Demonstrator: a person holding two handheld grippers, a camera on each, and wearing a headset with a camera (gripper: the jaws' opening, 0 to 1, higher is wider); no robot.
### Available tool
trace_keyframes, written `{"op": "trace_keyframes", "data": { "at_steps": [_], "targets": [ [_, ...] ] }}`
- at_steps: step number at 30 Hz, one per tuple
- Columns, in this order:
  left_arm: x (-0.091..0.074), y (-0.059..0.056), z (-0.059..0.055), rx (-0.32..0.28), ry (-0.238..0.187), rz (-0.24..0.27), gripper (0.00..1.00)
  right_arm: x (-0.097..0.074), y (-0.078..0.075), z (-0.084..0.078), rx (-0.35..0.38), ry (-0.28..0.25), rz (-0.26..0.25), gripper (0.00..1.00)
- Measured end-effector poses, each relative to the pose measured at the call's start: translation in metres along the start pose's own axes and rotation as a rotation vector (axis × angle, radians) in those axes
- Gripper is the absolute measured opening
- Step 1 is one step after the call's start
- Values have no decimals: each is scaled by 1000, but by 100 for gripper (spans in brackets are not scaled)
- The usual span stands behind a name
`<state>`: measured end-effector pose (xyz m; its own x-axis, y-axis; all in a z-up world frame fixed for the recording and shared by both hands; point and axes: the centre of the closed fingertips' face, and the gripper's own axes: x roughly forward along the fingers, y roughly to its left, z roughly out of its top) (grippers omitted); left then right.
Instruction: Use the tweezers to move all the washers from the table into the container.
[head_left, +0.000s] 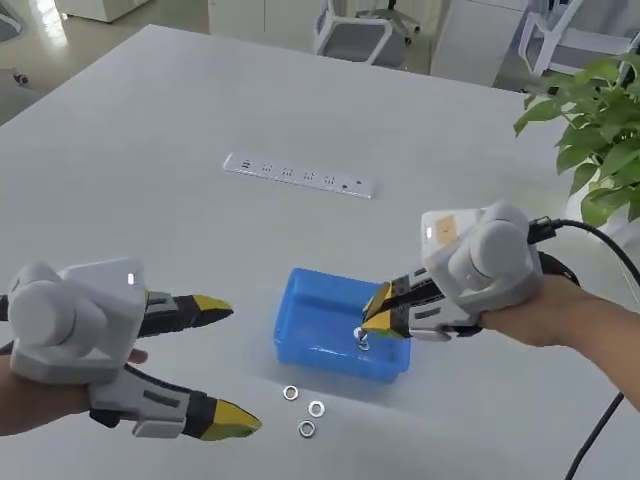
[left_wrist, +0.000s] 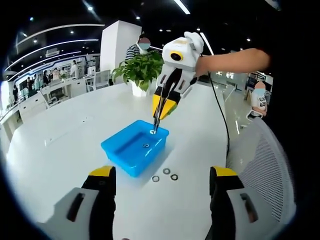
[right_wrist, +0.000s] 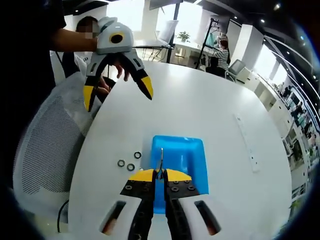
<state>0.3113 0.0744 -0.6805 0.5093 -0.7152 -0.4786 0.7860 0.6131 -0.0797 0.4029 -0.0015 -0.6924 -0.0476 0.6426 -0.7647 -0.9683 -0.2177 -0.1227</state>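
The right claw (head_left: 385, 308) is squeezing shut on the tweezers (right_wrist: 161, 161), and their thin tips are pointing down over the blue box (head_left: 320, 360). A small washer (left_wrist: 151, 132) is sitting pinched at the tips. It is hanging just over the box and is not touching the bottom. A second washer (left_wrist: 145, 146) is lying inside the box. Three washers (head_left: 316, 408) are lying close together on the table (head_left: 150, 180), just beside the front wall of the box. The left claw (head_left: 237, 365) is hanging wide open off to the side, holding nothing, near those three washers. Farther off, a white power strip (head_left: 298, 175) is lying flat on the table, and a green plant (head_left: 600, 130) is standing at the far edge. The work is looking like the drop step, with one washer waiting to fall in. The next move is likely asking the right claw to loosen a little, so the tweezers spread and let go. After that, the tips are going to need to come down on one table washer at a time and pinch its thin rim gently, since flat washers are probably going to slide.
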Motion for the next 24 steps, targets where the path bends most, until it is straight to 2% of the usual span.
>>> {"op": "trace_keyframes", "data": {
  "at_steps": [9, 15, 24],
  "targets": [
    [-2, 1, -4, -11, 5, 7, 86, 18, -11, -16, 10, -1, -7, 6],
    [1, 2, -6, -15, 8, 5, 86, 29, -14, -23, 36, -11, -10, 6],
    [2, 4, -8, -8, 16, 4, 86, 44, -13, -36, 53, 2, -15, 7]
  ]
}}
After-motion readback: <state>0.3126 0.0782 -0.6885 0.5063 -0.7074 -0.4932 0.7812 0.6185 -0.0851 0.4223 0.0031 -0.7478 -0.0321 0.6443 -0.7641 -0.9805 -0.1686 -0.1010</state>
